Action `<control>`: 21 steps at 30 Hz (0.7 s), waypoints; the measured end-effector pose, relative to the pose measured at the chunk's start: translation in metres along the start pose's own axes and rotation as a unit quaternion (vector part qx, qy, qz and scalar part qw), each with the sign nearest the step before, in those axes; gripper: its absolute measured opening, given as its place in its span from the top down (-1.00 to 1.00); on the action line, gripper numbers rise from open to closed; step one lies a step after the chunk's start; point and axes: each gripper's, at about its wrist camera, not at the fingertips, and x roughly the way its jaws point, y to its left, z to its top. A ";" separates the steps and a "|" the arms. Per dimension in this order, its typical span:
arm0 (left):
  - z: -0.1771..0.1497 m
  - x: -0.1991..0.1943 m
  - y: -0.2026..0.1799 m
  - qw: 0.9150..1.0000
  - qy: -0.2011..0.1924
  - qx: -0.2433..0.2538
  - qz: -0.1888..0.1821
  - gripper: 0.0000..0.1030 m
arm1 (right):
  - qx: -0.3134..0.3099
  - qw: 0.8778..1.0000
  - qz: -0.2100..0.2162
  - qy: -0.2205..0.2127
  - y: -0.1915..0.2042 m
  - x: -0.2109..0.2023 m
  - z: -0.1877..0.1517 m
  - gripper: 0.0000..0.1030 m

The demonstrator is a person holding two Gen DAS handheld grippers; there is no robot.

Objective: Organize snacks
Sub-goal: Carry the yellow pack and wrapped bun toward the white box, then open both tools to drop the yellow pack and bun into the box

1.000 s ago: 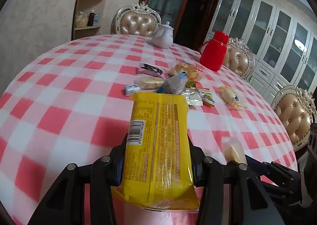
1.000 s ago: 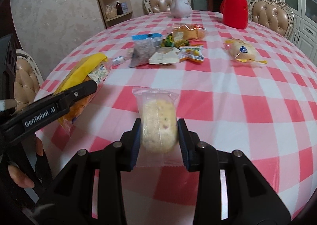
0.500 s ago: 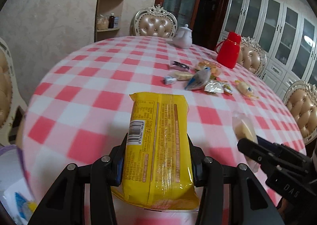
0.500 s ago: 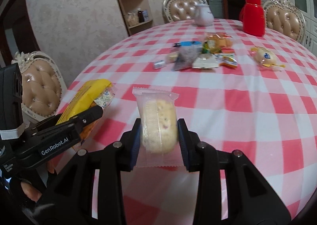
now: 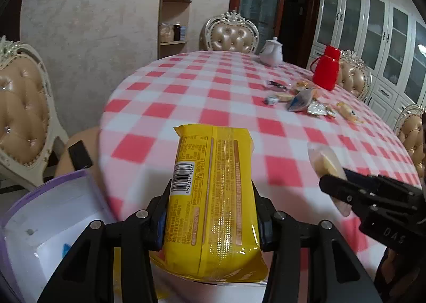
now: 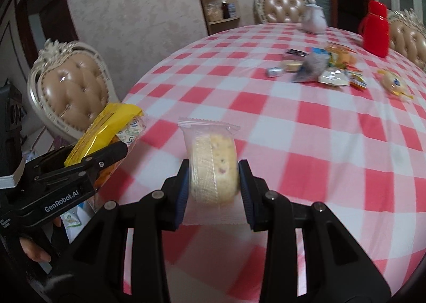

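Both grippers have drawn back to the table (image 5: pixel 186 84) edge, jaws still clamped on yellow packet (image 5: pixel 213 196) and wrapped cake (image 6: pixel 214 169).

Place: a home dining room.
Table: round table (image 5: pixel 213 95) under a red-and-white checked cloth.
Seating: ornate tufted chairs (image 5: pixel 231 36) around it.
Far wall: corner shelf (image 5: pixel 174 20) with jars and bottles, dark glass door (image 5: pixel 266 4).
Right side: white glass-front cabinets (image 5: pixel 372 36).
On table: white teapot (image 5: pixel 271 52), red flask (image 5: pixel 327 68).
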 end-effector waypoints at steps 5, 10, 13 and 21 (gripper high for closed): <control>-0.016 -0.015 0.025 1.000 0.002 0.004 0.025 0.04 | -0.034 0.999 0.020 0.004 0.039 -0.001 -0.005 0.24; -0.018 -0.028 0.053 0.999 -0.005 -0.008 0.052 0.05 | -0.077 0.996 0.042 0.016 0.081 0.005 -0.014 0.24; -0.015 -0.036 0.070 0.998 -0.016 -0.017 0.060 0.05 | -0.102 0.993 0.055 0.027 0.107 0.011 -0.022 0.24; -0.022 -0.038 0.122 0.996 0.022 -0.036 0.082 0.04 | -0.148 0.984 0.085 0.057 0.149 0.025 -0.042 0.24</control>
